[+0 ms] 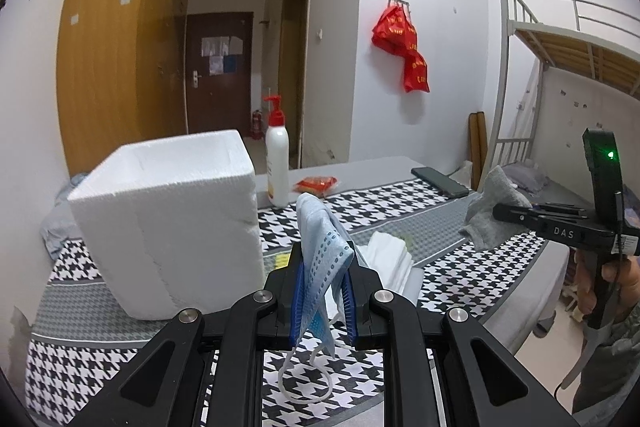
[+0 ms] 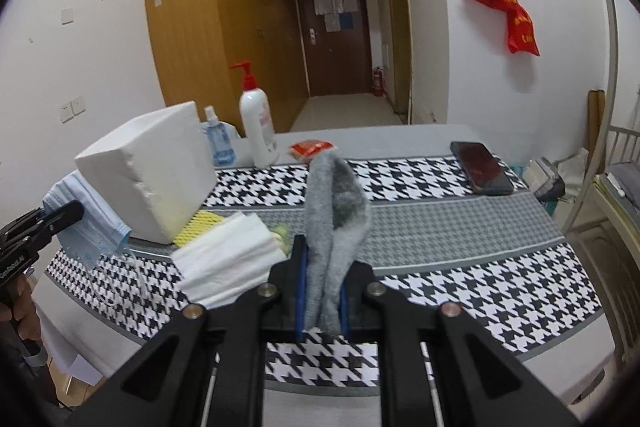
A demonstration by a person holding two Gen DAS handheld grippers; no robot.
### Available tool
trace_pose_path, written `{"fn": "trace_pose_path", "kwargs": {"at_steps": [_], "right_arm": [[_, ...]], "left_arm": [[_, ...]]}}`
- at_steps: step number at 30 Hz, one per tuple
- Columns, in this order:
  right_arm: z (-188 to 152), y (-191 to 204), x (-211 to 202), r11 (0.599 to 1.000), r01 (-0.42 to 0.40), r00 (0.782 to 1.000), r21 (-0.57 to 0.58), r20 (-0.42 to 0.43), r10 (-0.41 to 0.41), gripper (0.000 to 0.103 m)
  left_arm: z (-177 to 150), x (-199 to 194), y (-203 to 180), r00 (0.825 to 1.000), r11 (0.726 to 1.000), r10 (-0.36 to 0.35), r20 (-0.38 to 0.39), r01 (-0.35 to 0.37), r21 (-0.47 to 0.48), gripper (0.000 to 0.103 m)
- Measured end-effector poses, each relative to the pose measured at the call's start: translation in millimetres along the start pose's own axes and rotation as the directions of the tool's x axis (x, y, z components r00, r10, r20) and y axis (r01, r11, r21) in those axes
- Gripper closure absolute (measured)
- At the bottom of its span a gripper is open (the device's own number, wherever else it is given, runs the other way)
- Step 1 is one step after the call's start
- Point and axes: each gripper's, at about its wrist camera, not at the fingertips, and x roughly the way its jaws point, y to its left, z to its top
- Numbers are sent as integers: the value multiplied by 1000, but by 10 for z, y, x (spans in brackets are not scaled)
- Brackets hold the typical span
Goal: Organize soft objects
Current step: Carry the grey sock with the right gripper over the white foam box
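Left claw: the left claw (image 1: 322,301) is closed on a light blue face mask (image 1: 325,247); the mask stands up between the blue pads, and its white ear loop (image 1: 306,377) hangs below them, above the counter.
Right claw: the right claw (image 2: 323,293) is clamped on a grey sock (image 2: 335,227), which sticks up folded between the pads, clear of the counter.
Right claw from the left camera: it shows at the right edge (image 1: 505,213), sock (image 1: 494,213) in its tip, with a hand (image 1: 618,277) on the handle and a green light on its body.
Left claw from the right camera: it shows at the left edge (image 2: 66,213), the mask (image 2: 90,217) draped from it, just beside the foam box.
Counter: covered by a black-and-white houndstooth cloth (image 2: 460,239) with grey bands.
Foam box: a white foam box (image 1: 168,227) stands on the cloth, open side up, left of centre.
Tissues: a stack of white tissues (image 2: 228,257) lies on the cloth near the box, in front of a yellow mesh piece (image 2: 198,227).
Behind the box: a white pump bottle (image 2: 258,125) with a red top, and a small blue spray bottle (image 2: 218,143).
Far side: a red packet (image 2: 311,149) and a dark phone (image 2: 482,167) lie well apart.
Wall: a red bag (image 2: 502,3) hangs from a hook rack.
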Motion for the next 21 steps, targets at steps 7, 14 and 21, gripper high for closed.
{"fn": "trace_pose_path", "kwargs": {"at_steps": [7,14,21], "right_arm": [[37,182,-51,998,-51,998,-31,26,52,87],[55,387,-63,991,-107,993,-75,35,110,87],[78,545,-30,986,-133,990,-101,36,137,87]], "left_arm": [[23,-118,22,999,1000,31,26,-31,4,85],[23,-214,56,997,998,62,42,-62,-6,85],[15,-332,118,994,995,95,57,-94,-15,85]]}}
